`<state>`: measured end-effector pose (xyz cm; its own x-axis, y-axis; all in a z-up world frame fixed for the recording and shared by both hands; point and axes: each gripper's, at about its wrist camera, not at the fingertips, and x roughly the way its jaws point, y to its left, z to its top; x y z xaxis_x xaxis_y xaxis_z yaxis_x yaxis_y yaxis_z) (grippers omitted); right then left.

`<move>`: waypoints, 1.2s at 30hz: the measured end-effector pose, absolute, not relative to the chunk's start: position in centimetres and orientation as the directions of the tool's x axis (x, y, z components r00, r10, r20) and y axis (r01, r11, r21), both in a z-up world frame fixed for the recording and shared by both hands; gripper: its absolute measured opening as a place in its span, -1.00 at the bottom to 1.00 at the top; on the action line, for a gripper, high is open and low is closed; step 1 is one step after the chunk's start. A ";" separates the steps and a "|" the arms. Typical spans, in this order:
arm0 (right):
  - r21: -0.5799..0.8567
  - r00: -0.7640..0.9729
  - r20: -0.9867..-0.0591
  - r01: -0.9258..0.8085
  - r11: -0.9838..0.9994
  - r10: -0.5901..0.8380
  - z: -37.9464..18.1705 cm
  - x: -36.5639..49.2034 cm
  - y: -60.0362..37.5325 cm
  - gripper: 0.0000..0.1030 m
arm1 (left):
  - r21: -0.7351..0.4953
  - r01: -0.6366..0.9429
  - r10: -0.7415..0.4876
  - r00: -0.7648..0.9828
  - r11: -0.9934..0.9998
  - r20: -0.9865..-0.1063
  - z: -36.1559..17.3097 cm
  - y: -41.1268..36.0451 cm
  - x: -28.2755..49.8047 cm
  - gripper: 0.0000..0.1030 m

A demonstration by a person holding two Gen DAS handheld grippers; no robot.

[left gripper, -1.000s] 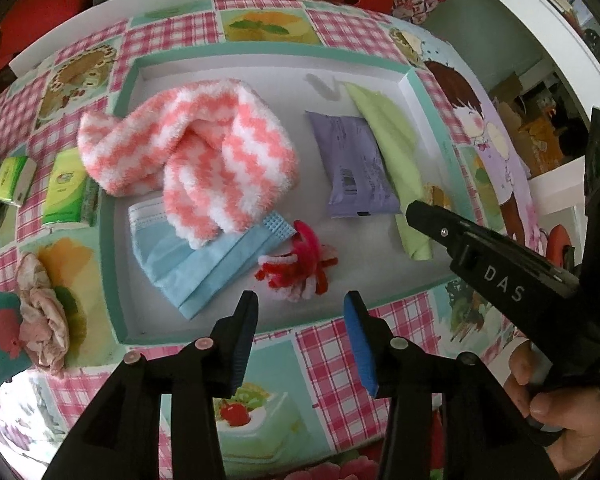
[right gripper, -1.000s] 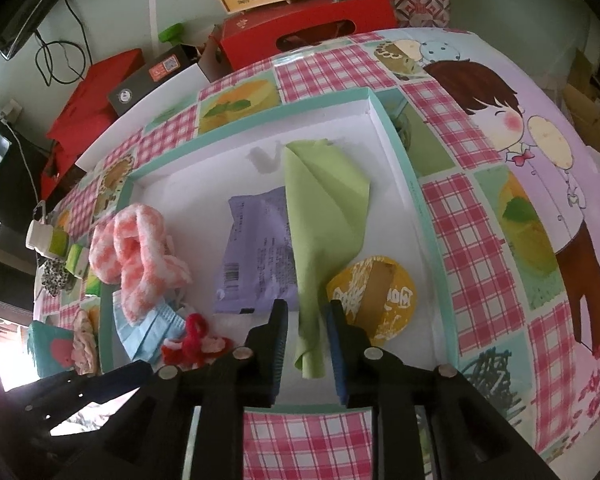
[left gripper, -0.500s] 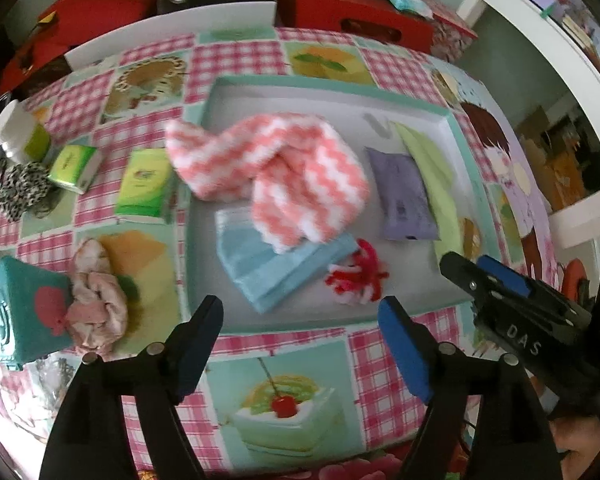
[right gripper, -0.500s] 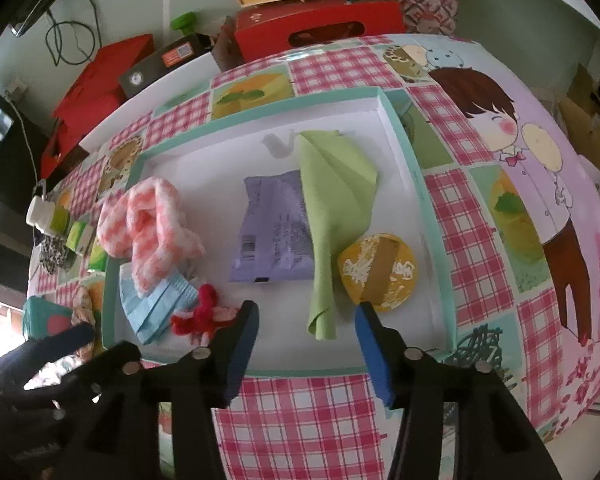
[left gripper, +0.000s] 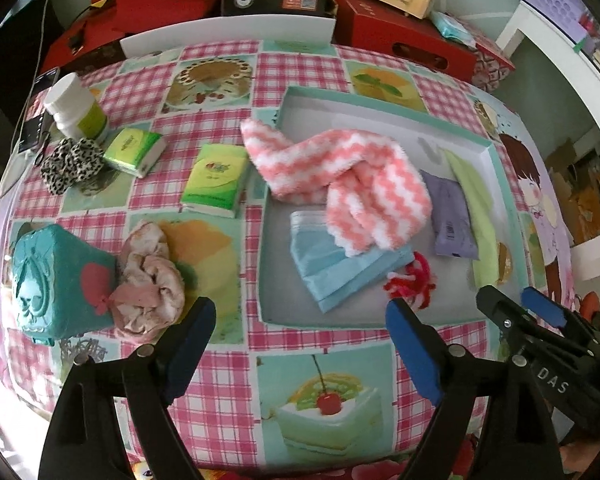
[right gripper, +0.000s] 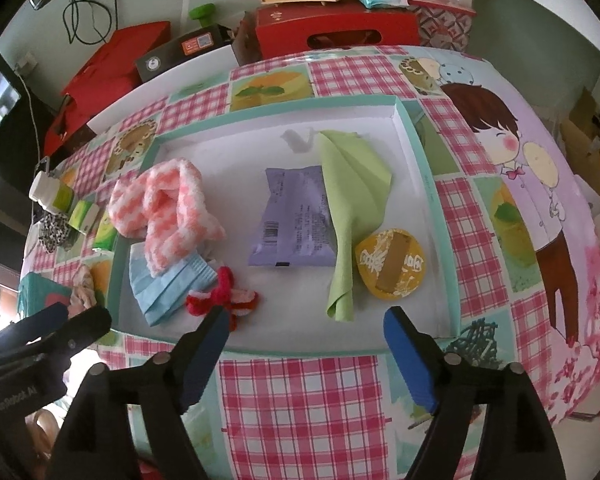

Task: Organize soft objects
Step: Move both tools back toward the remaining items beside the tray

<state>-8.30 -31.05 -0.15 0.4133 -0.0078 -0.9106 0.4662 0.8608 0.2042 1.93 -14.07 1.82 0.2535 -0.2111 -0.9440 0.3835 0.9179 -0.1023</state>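
Checked tablecloth fills both views, with the teal tray (left gripper: 496, 168) at centre already holding the pink-white towel (left gripper: 340, 184), mask (left gripper: 332, 264), green cloth (right gripper: 352, 200) and purple pack (right gripper: 292, 216). Both grippers, left (left gripper: 300, 322) and right (right gripper: 306, 326), hover wide open, holding nothing. At nine o'clock of the tray, well apart, the crumpled pink scrunchie (left gripper: 148, 280) waits: light, limp, likely compressing easily, so pinch a fat fold at its middle.

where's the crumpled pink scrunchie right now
In the left wrist view, the crumpled pink fabric scrunchie lies outside the tray, on its left, against the teal box.
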 end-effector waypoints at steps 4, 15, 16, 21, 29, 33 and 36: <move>0.189 0.411 -0.911 0.469 0.862 -0.024 0.1 -8.3 -30.9 0.83 | -0.103 0.371 -0.209 0.256 0.923 -0.944 1.8 -13.4 1.9 0.69; 0.160 0.431 -0.900 0.458 0.874 -0.060 1.1 -8.0 -30.1 1.00 | -0.126 0.338 -0.228 0.281 0.933 -0.932 2.3 -11.8 2.5 0.69; 0.161 0.432 -0.900 0.459 0.874 -0.061 1.1 -7.9 -30.0 1.00 | -0.129 0.335 -0.230 0.281 0.933 -0.932 2.3 -11.6 2.6 0.69; 0.171 0.430 -0.901 0.462 0.870 -0.051 1.2 -7.5 -29.7 1.00 | -0.133 0.324 -0.232 0.293 0.937 -0.927 2.6 -10.8 3.0 0.69; 0.174 0.448 -0.893 0.433 0.885 -0.043 1.9 -6.5 -28.5 1.00 | -0.149 0.340 -0.257 0.299 0.929 -0.919 3.7 -9.5 3.9 0.69; 0.173 0.463 -0.885 0.408 0.896 -0.040 2.7 -5.4 -27.5 1.00 | -0.159 0.336 -0.271 0.319 0.928 -0.908 4.8 -8.2 4.6 0.69; 0.168 0.470 -0.882 0.385 0.908 -0.036 3.1 -4.5 -26.6 1.00 | -0.166 0.320 -0.277 0.343 0.933 -0.898 5.7 -6.7 5.3 0.69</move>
